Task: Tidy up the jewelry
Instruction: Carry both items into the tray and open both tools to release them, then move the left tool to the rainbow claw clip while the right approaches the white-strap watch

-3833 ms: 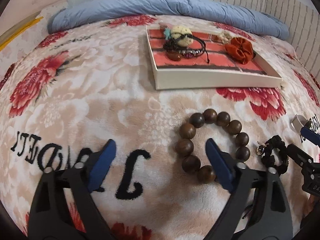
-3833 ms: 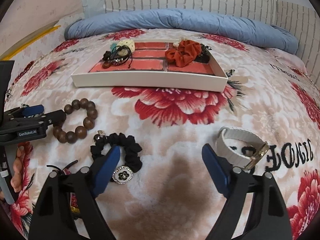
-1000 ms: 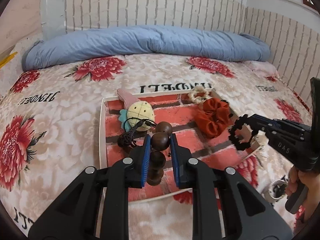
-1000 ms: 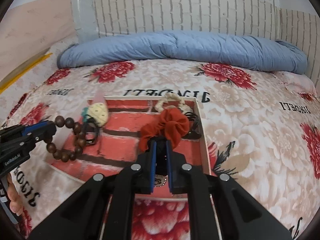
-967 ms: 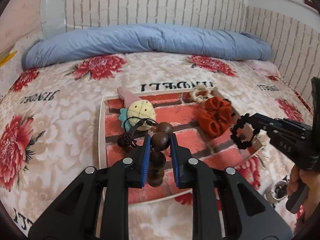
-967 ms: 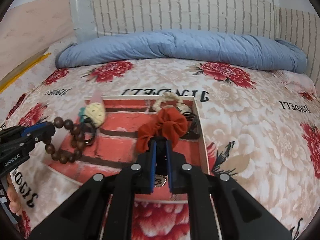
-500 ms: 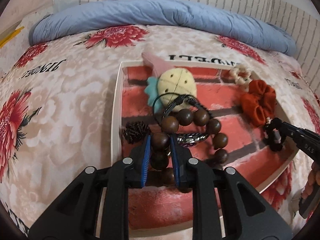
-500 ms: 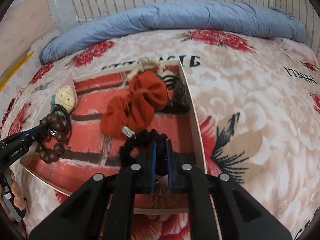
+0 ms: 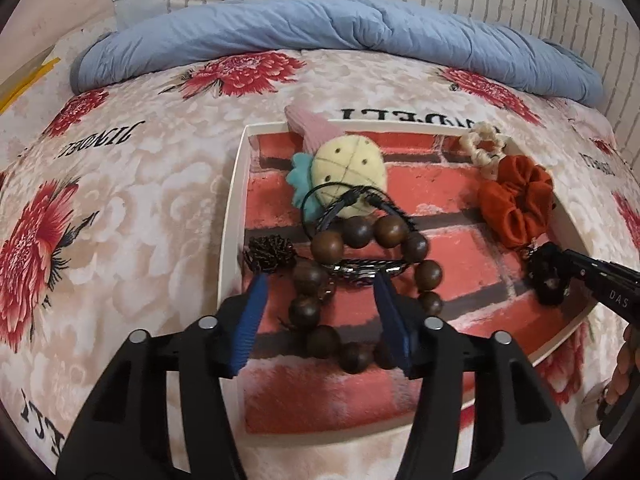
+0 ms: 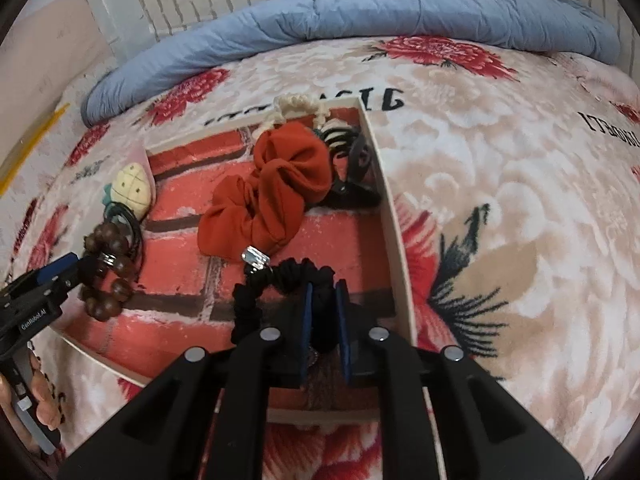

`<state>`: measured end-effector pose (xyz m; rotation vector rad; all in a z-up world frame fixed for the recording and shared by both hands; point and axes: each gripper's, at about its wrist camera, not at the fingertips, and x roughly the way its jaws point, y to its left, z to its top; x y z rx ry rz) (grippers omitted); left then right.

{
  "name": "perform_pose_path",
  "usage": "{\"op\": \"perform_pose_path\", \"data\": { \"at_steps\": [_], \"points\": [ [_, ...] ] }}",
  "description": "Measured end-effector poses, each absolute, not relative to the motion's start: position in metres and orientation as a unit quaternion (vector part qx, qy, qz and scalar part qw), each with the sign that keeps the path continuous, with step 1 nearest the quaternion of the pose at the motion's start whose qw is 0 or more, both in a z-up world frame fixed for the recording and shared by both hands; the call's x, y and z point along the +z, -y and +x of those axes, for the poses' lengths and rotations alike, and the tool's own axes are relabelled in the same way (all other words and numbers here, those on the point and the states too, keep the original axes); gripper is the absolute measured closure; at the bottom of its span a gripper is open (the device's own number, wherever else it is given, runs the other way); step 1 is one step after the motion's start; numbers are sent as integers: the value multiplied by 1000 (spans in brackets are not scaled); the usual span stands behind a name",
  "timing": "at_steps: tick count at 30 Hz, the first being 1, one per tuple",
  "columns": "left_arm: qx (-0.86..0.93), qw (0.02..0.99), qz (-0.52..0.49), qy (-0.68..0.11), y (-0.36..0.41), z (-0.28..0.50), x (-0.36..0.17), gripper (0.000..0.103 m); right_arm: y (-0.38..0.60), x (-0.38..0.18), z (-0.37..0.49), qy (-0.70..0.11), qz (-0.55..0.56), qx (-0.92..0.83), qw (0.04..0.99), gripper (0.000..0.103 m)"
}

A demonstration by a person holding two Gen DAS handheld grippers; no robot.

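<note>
Left gripper (image 9: 320, 312) jaws just opening, wooden bead bracelet (image 9: 360, 280) dropped free in tray (image 9: 234, 208); right gripper (image 10: 324, 320) jaws just easing apart, black scrunchie (image 10: 280, 280) between them, over tray floor; release and withdrawal remain.

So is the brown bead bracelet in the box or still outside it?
In. The wooden bead bracelet lies on the box's brick-patterned floor, between the left gripper's jaws, which have just been opening and no longer press it.
</note>
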<state>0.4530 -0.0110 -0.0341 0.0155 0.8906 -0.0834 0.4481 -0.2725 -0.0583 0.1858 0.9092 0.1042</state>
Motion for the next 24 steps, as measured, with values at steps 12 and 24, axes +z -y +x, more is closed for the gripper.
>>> {"op": "perform_pose_path", "data": {
  "at_steps": [12,24],
  "points": [
    [-46,921,-4,-386,32,390,6,13,308,-16,378,-378,80,31,922,32],
    [-55,930,-10,-364,36,305,28,5,326,-7,290,-343,53,-20,938,6]
  ]
}}
